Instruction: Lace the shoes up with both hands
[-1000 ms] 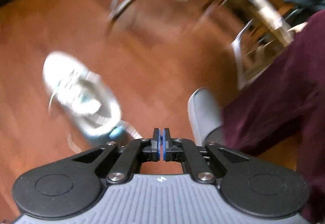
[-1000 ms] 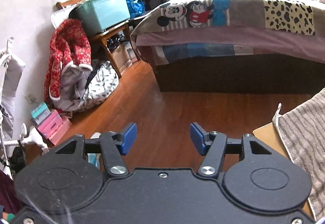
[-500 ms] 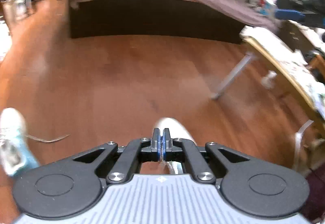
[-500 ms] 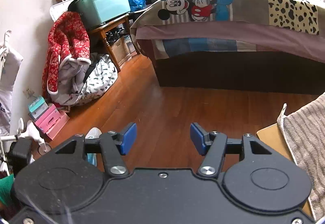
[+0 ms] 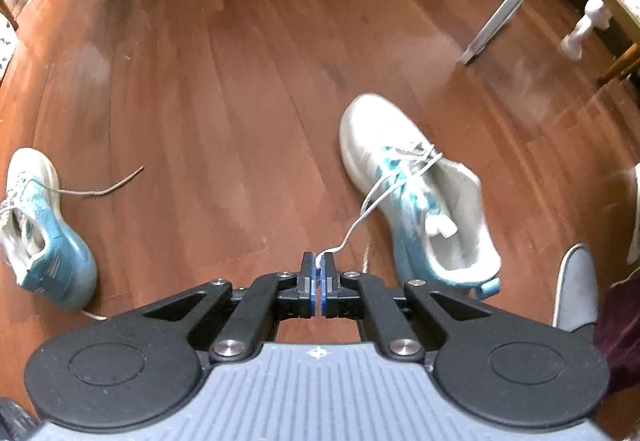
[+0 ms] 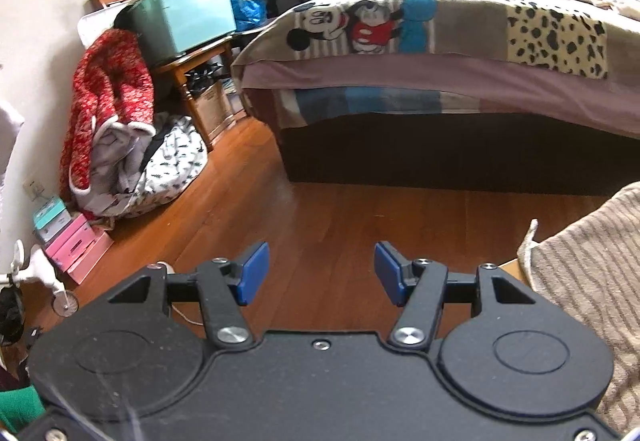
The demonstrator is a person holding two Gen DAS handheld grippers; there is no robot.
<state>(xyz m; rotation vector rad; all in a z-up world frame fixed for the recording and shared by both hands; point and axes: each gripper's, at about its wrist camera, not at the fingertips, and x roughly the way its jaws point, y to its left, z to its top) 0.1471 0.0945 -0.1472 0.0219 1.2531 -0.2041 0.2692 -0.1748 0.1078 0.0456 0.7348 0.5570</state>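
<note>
A white and teal sneaker (image 5: pixel 416 185) lies on the wooden floor right of centre in the left wrist view, toe pointing away. Its white lace (image 5: pixel 370 207) runs from the eyelets down to my left gripper (image 5: pixel 319 265), which is shut on the lace's end. A second matching sneaker (image 5: pixel 40 225) lies at the far left, with a loose lace (image 5: pixel 108 189) trailing across the floor. My right gripper (image 6: pixel 320 273) is open and empty, held above the floor and facing the bed; neither shoe shows in its view.
A bed (image 6: pixel 440 53) with a patterned blanket stands ahead of the right gripper. Clothes (image 6: pixel 112 129) and pink boxes (image 6: pixel 74 245) pile at the left wall. A towel (image 6: pixel 592 281) hangs at right. A white table leg (image 5: pixel 504 5) and a person's grey slipper (image 5: pixel 576 293) are right of the shoe.
The left wrist view has swung quickly, from the floor, up toward the bed, then back down onto both sneakers; it stays shut, with the lace now visible in it. The right gripper barely moved.
</note>
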